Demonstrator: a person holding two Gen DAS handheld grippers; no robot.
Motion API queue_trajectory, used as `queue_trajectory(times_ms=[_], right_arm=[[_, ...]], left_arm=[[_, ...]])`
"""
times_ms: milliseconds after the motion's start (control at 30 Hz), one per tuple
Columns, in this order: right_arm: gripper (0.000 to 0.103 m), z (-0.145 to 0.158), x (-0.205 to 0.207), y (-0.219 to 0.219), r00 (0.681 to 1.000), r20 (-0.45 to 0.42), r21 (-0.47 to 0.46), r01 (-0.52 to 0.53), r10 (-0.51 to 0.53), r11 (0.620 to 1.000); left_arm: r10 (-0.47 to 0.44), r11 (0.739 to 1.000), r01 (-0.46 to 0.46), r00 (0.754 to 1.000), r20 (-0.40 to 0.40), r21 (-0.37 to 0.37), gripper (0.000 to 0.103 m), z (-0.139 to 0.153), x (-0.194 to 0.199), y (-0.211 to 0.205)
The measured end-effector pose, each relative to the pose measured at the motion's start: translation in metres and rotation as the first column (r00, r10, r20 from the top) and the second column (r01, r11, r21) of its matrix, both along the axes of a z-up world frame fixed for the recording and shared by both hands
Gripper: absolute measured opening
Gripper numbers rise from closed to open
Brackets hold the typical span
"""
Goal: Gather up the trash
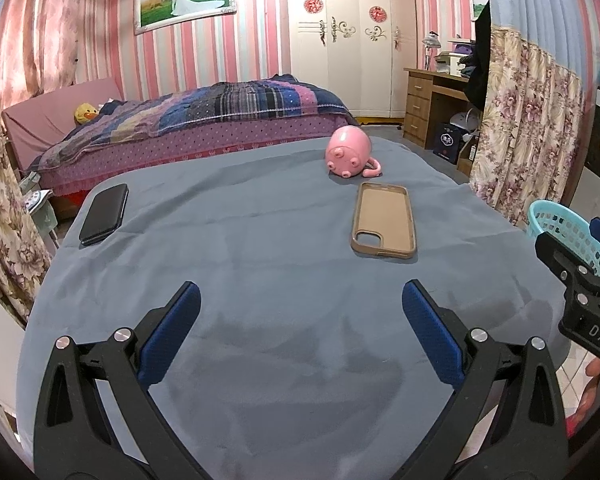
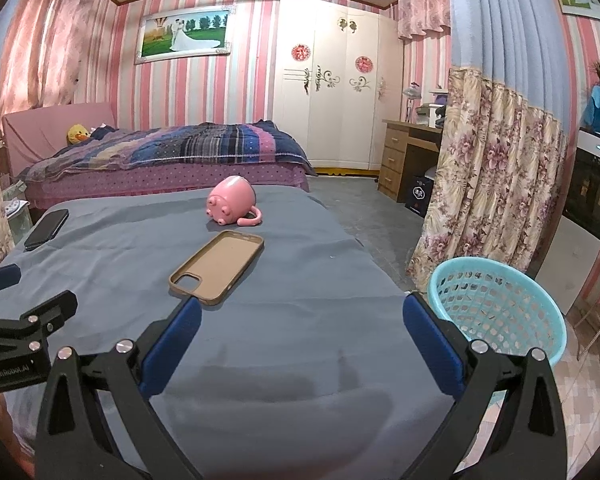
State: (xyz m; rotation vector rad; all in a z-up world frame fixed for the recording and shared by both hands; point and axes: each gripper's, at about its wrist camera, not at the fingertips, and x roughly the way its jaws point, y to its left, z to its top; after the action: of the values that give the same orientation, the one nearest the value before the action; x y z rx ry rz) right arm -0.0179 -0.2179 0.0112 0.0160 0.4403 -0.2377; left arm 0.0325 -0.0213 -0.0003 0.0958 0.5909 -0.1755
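Left claw [image 1: 300, 320] and right claw [image 2: 302, 324] both released, empty, over near desk [image 1: 260, 360]. Case [image 1: 384, 220] centre-right; pink mug [image 1: 350, 152] tipped just beyond; phone [image 1: 104, 214] far left. Basket [image 2: 496, 308] right of desk.

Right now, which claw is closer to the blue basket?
Right. The right claw hangs over the table's edge with the basket just beside its right finger; the left claw sits farther left.
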Motion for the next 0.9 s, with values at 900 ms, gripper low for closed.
queue_trajectory(times_ms=[900], right_arm=[[0.098, 0.0036, -0.0029, -0.0027, 1.000, 0.017, -0.008, 0.023, -0.023, 1.000]], left_arm=[[-0.003, 0.998, 0.005, 1.000, 0.031, -0.062, 0.097, 0.0083, -0.0040, 0.0063]])
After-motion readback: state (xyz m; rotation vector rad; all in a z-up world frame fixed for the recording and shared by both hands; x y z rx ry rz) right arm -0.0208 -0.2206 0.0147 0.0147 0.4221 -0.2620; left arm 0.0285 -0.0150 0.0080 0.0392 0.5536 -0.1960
